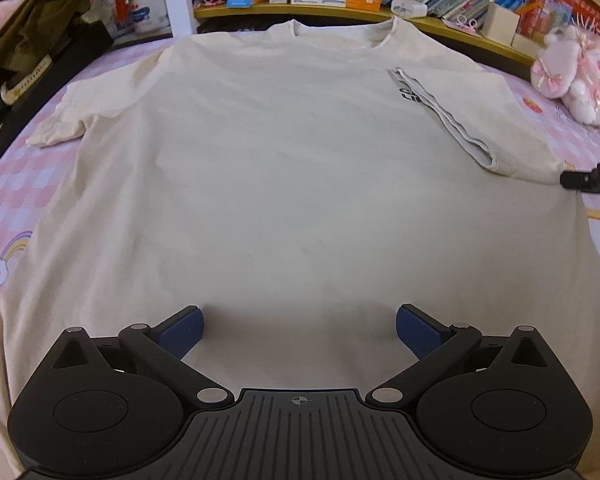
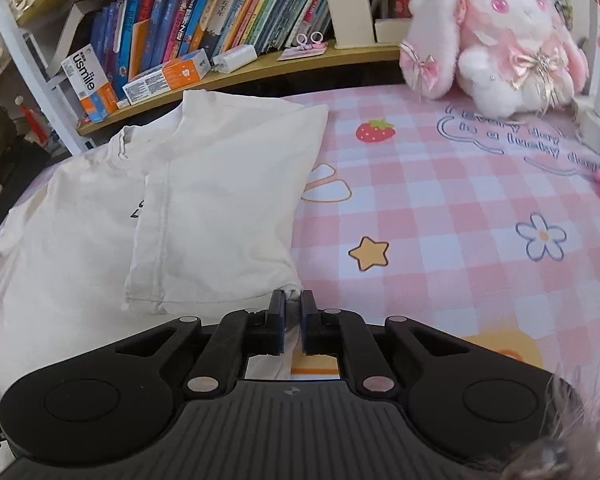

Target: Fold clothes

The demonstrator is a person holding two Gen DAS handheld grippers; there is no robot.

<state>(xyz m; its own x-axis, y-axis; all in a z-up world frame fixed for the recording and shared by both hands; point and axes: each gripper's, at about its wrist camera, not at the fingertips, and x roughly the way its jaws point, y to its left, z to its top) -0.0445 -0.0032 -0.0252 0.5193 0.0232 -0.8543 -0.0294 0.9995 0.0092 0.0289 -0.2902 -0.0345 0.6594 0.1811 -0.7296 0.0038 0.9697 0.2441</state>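
A cream T-shirt lies flat on the bed, collar toward the shelf. Its right sleeve is folded in over the chest, partly covering a black print. My left gripper hovers open over the lower part of the shirt, blue pads wide apart with nothing between them. In the right wrist view, the same T-shirt shows the folded sleeve, and my right gripper is shut on the shirt's right edge just below that sleeve. The right gripper's tip also shows at the left wrist view's right edge.
A pink checked bedsheet with cartoon prints covers the bed. A pink plush rabbit sits at the far right. A wooden shelf of books and boxes runs behind the bed. Dark clothes hang at the far left.
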